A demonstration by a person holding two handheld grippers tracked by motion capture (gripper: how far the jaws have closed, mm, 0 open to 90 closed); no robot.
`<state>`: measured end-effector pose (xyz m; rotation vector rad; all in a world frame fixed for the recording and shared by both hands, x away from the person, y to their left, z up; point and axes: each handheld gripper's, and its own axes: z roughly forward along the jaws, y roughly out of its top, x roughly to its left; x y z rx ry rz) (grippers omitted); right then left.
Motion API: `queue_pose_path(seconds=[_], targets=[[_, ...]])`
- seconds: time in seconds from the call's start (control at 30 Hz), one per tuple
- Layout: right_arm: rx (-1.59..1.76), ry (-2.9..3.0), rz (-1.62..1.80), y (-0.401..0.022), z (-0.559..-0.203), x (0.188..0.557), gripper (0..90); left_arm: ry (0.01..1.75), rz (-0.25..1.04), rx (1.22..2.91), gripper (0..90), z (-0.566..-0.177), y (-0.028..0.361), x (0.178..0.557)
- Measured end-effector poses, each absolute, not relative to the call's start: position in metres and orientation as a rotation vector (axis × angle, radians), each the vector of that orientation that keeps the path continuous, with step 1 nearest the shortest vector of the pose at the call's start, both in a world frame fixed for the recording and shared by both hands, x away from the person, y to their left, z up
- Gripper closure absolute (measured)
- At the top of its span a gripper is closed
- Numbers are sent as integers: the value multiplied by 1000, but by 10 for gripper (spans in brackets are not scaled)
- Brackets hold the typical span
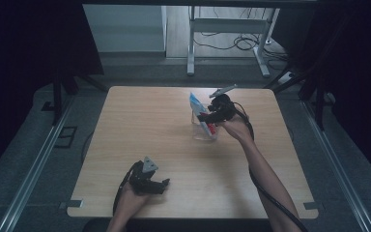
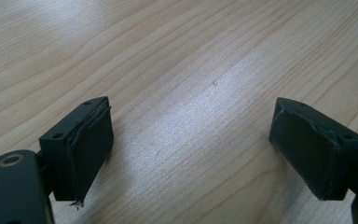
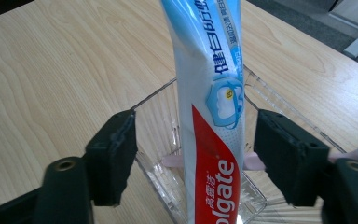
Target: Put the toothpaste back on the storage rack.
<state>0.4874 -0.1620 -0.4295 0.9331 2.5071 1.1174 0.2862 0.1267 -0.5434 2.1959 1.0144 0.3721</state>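
1. Toothpaste tube (image 3: 212,116): white and light blue with a red band and white "Colgate" lettering, standing nearly upright, leaning a little, its lower end down inside the box
2. Box (image 3: 156,100): clear plastic, open-topped, ridged walls, sitting on the wooden table right of centre toward the far side; something pale pink lies on its floor beside the tube

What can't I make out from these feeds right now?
- Toothpaste tube: both ends cut off by the right gripper view's edges.
- Pink item in the clear container: mostly hidden behind the tube.
- High view: right tool covers the container; contents too small to read.
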Motion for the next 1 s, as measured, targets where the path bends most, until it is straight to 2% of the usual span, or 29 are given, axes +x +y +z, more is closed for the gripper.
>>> queue_pose_path(seconds=[0.3, 1.0], targets=[[902, 2510, 1105, -164, -422, 476, 157, 1014, 372, 2196, 137, -543, 127, 286], [915, 2526, 1074, -174, -419, 451, 31, 1013, 373, 2197, 137, -543, 127, 286]])
